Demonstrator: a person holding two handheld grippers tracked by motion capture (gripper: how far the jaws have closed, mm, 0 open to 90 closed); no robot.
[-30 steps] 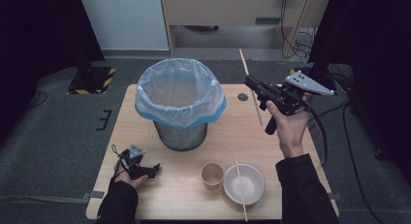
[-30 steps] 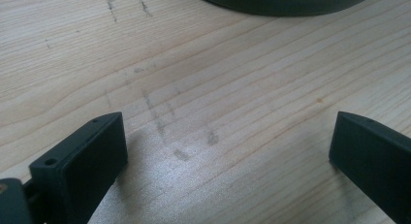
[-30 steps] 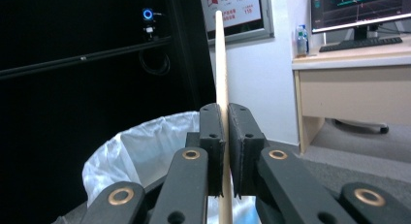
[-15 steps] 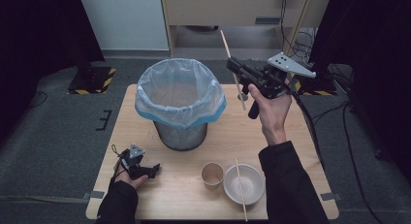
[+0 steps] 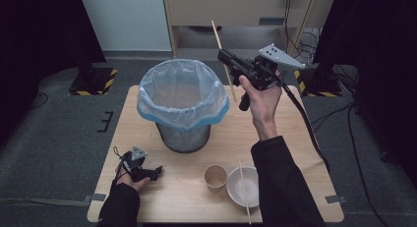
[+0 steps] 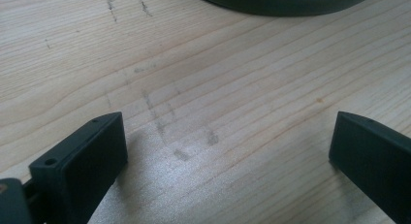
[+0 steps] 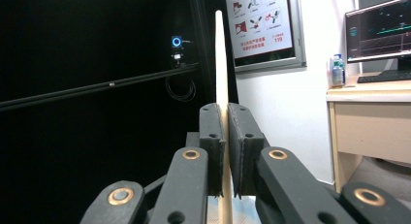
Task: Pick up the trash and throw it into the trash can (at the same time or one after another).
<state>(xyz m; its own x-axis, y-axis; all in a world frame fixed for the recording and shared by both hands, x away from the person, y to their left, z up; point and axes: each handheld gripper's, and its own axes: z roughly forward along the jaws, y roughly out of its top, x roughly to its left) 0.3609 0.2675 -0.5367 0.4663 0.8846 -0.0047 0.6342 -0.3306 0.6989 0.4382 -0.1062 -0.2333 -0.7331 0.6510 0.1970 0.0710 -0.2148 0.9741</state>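
My right gripper [image 5: 225, 56] is raised beside the right rim of the bin and is shut on a wooden chopstick [image 5: 223, 61] that stands nearly upright. In the right gripper view the chopstick [image 7: 221, 64] rises straight up from between the two pads [image 7: 212, 136]. The mesh bin [image 5: 183, 104] with a white and blue liner stands mid-table. My left gripper [image 5: 147, 172] lies low on the table at the front left; in its own view the left gripper [image 6: 228, 151] is open over bare wood.
A paper cup [image 5: 215, 178] and a white bowl [image 5: 235, 188] with a second chopstick [image 5: 243, 187] across it sit at the table's front. The dark base of the bin [image 6: 286, 0] is just ahead of the left gripper. Cables hang off the right side.
My right gripper has carried the chopstick up and to the left, toward the bin's rim. The left gripper has stayed where it was.
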